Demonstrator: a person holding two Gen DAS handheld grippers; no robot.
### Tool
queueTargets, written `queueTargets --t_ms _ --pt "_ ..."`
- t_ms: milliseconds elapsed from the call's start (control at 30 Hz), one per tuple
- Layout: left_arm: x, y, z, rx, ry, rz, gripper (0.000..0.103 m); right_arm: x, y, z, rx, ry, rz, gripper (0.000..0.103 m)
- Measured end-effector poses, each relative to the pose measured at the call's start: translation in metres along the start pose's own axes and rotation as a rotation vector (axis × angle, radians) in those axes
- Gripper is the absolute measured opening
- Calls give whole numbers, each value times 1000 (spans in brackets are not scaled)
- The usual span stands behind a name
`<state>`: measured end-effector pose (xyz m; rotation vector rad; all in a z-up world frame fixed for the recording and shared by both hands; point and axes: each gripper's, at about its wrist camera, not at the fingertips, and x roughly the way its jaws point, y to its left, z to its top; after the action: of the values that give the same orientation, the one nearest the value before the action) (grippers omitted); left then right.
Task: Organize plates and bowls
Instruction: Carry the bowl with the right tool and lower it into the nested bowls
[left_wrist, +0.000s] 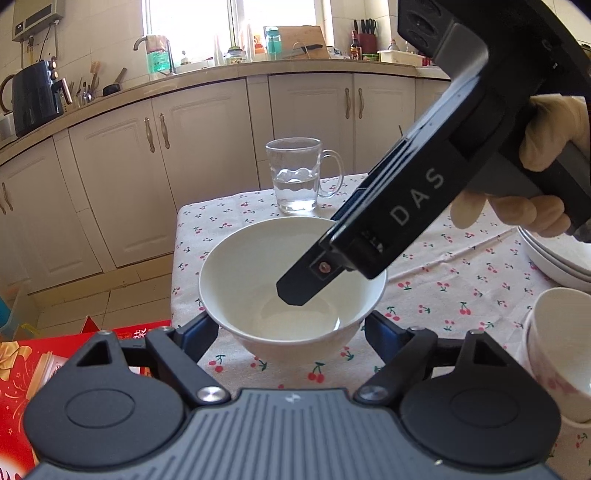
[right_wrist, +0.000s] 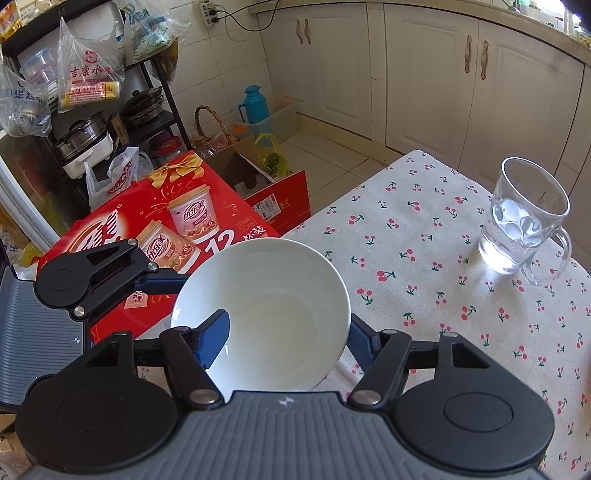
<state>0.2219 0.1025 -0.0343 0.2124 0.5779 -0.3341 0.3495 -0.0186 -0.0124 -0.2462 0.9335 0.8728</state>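
Lifting the bowl (left_wrist: 291, 280) cleanly needs both grips kept level. The left tool (left_wrist: 290, 328) clasps its outer sides; the right tool (right_wrist: 284, 325) pinches its rim, one finger inside. It hangs near the worktop (left_wrist: 443, 280) edge, both tools angled down, mug (left_wrist: 295, 177) beyond.

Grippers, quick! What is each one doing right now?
Left gripper: closed on the white bowl, a finger on each side.
Right gripper: closed on the same bowl's wall, one finger inside.
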Motion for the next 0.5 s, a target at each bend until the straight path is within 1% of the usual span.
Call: queueTargets --t_ms 267,500 --pt "-41 -27 1 15 -22 -36 86 -41 19 -26 9 -6 -3 74" --pt "-72 -53 -4 26 -21 -59 86 -76 41 -56 1 -13 -7 74"
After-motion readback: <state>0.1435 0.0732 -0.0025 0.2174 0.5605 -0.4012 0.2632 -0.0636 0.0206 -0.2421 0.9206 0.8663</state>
